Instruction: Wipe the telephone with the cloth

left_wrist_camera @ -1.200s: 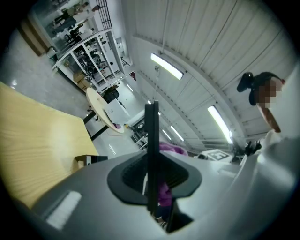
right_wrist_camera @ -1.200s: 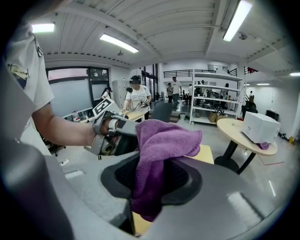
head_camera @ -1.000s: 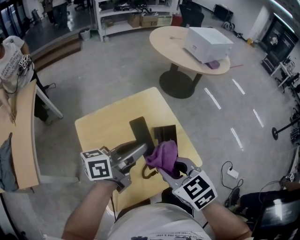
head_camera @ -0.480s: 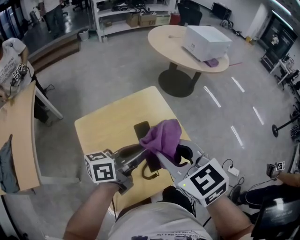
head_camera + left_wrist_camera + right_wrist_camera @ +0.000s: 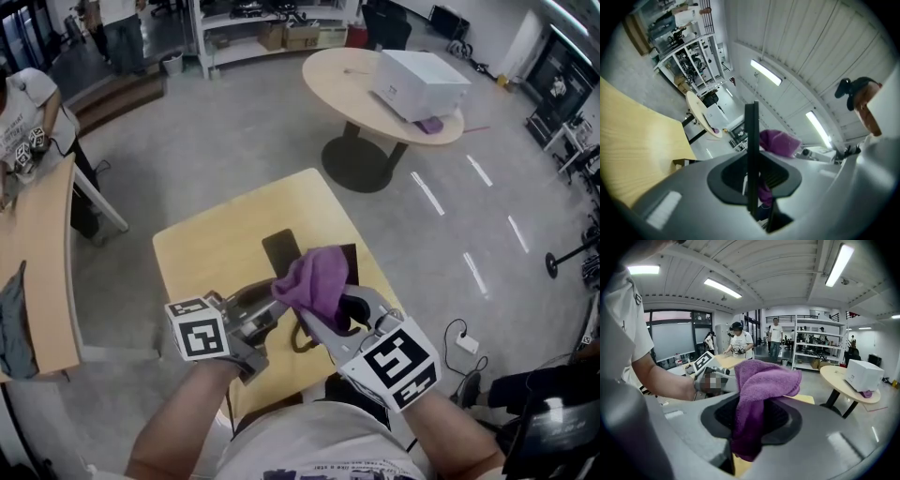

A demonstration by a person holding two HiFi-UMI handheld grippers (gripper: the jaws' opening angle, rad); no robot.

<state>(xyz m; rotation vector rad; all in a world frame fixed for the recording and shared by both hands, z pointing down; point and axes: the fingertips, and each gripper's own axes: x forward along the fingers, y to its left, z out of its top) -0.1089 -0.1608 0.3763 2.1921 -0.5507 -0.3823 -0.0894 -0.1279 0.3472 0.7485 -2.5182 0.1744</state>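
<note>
The telephone (image 5: 280, 249), a thin black slab, sticks out over the small yellow table (image 5: 202, 244). My left gripper (image 5: 272, 298) is shut on its near end. In the left gripper view the telephone (image 5: 751, 140) stands edge-on between the jaws. A purple cloth (image 5: 314, 281) is bunched over the telephone's near part, and my right gripper (image 5: 323, 317) is shut on it. In the right gripper view the cloth (image 5: 759, 390) drapes over the jaws and hides the telephone, with the left gripper (image 5: 712, 378) just beyond it.
A dark flat object (image 5: 346, 257) lies on the table right of the telephone, and a brown loop (image 5: 302, 341) lies near the front edge. Behind stands a round table (image 5: 347, 84) with a white box (image 5: 417, 82). A wooden desk (image 5: 37, 272) runs along the left. A floor cable (image 5: 462, 343) lies at right.
My right gripper has risen with the cloth and carried it from beside the telephone's right side to on top of it. The left gripper and telephone have stayed put.
</note>
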